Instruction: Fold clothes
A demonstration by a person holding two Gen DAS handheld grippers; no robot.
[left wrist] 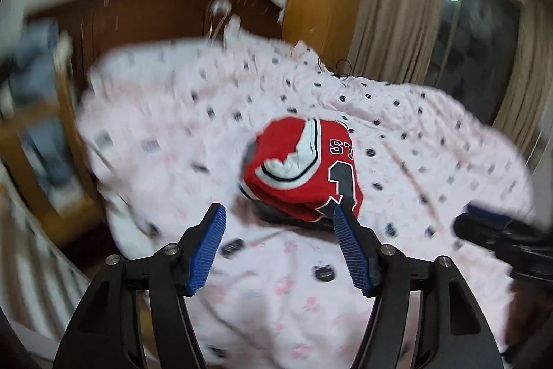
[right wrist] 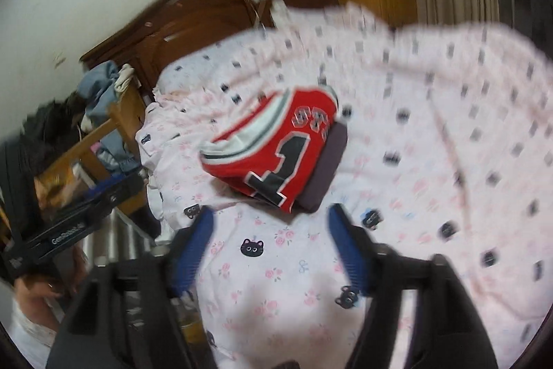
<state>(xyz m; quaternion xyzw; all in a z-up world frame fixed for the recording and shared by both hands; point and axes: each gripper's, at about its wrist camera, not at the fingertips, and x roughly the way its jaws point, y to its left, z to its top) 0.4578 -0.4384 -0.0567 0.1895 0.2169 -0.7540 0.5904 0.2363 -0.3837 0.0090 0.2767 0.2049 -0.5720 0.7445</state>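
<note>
A folded red jersey [left wrist: 304, 168] with white trim and a dark number lies on a folded dark garment [left wrist: 276, 213] in the middle of the bed. It also shows in the right wrist view [right wrist: 273, 144], on the dark garment [right wrist: 325, 168]. My left gripper [left wrist: 278, 213] is open and empty, just in front of the pile. My right gripper [right wrist: 271, 213] is open and empty, also just short of the pile. The right gripper shows at the right edge of the left wrist view [left wrist: 497, 230].
The bed has a pink sheet [left wrist: 276, 293] with small cat prints. A dark wooden headboard [left wrist: 155, 2] stands behind it. A wooden rack with piled clothes [right wrist: 100, 113] stands left of the bed. Curtains [left wrist: 390, 6] and a window are at the right.
</note>
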